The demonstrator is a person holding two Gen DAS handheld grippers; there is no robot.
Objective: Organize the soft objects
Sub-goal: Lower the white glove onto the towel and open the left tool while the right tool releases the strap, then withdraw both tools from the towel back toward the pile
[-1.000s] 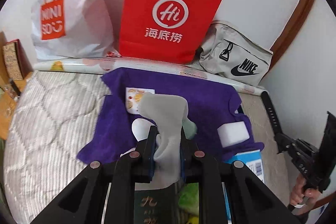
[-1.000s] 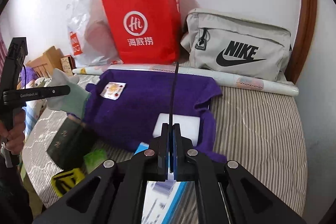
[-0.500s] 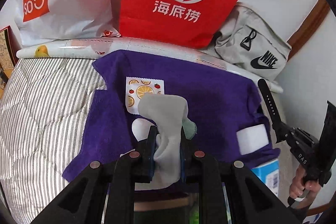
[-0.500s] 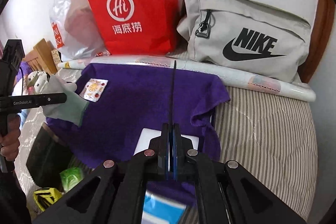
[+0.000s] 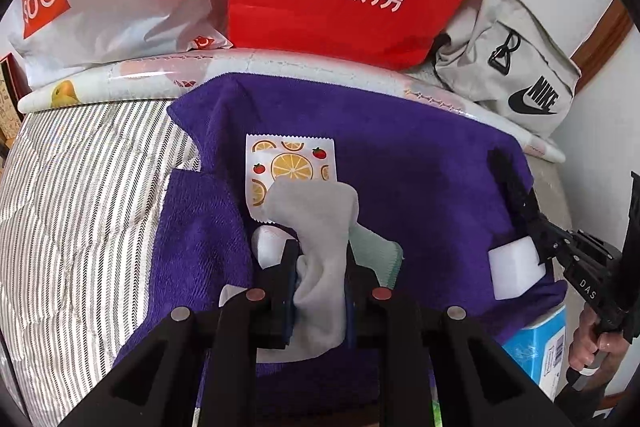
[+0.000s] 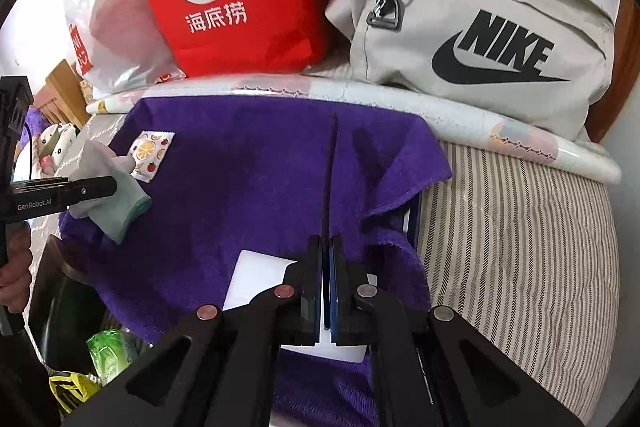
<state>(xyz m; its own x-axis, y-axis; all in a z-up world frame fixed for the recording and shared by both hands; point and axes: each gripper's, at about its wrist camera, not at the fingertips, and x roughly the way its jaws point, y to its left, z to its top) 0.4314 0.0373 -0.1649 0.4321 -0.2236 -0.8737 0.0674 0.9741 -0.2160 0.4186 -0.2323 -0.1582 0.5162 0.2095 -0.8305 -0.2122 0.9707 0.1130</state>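
While the left gripper (image 5: 318, 263) pinches a grey sock (image 5: 320, 227) above the purple towel (image 5: 420, 179), lower it flat beside the fruit-print packet (image 5: 290, 163), clear of the white sponge (image 5: 516, 267); the right gripper (image 6: 326, 283) is clenched on a thin black strap (image 6: 330, 167).

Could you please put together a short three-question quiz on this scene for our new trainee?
1. True or false: the left gripper is shut on the grey sock.
2. What does the right gripper hold between its fingers? A) a thin black strap B) the white foam block C) nothing
3. Name the cloth on which the fruit-print sachet lies.

Key
1. True; the sock is pinched between both fingers.
2. A; the thin black strap runs forward over the cloth, and the white foam block lies below.
3. The purple towel.
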